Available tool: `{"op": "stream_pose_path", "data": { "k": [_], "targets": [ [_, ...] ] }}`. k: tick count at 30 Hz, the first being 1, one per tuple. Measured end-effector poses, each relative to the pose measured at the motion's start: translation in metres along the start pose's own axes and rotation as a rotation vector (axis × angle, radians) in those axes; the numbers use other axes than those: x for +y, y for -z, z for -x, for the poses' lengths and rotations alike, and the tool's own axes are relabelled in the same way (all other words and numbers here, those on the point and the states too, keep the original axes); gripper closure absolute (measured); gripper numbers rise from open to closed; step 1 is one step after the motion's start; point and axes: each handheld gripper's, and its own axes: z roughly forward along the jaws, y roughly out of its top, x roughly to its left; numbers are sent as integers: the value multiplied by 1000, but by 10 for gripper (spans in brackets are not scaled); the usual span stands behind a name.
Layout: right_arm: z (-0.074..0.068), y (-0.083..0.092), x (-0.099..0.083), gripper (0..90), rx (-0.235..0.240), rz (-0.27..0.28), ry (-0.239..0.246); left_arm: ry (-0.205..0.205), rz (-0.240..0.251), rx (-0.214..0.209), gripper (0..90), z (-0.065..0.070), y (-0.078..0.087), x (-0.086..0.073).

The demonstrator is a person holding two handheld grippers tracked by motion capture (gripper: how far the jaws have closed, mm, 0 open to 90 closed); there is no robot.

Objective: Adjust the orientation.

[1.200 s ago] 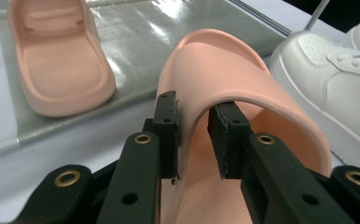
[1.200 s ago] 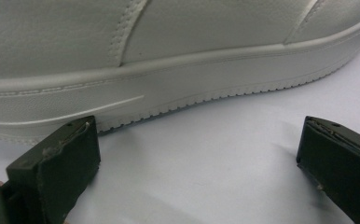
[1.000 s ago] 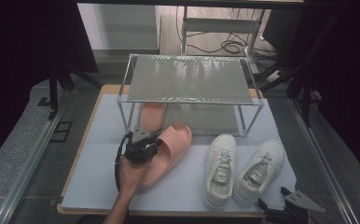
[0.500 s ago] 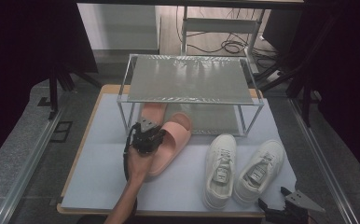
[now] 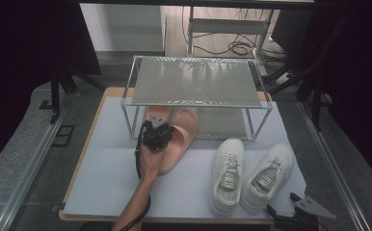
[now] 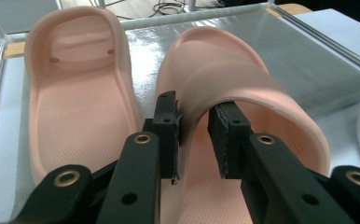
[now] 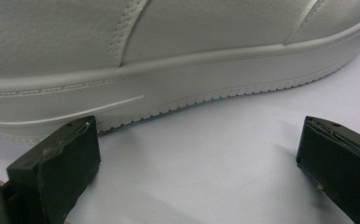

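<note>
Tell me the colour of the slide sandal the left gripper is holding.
Pale peach-pink. The slide sandal shows it best in the left gripper view, clamped by the left gripper.

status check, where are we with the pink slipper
Left gripper clamped on the slipper's strap, toe at the rack's lower shelf beside its twin. Right gripper open by the white sneakers. Nothing blocking.

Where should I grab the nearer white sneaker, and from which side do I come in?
Grip the white sneaker across its heel collar, coming from the table's near edge, probably best. Its heel points that way, toe toward the rack, and the right gripper already sits there, jaws open. The rim is thin enough to pinch; the other sneaker crowds its left side.
</note>
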Motion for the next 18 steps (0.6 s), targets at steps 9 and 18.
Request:
{"op": "stream_pose_path", "data": {
  "k": [9, 18],
  "targets": [
    [0, 0, 0, 0, 0, 0, 0, 31, -13, 21, 731, -7, -14, 1],
    [0, 0, 0, 0, 0, 1, 0, 47, -30, 20, 726, -12, -18, -3]
  ]
}}
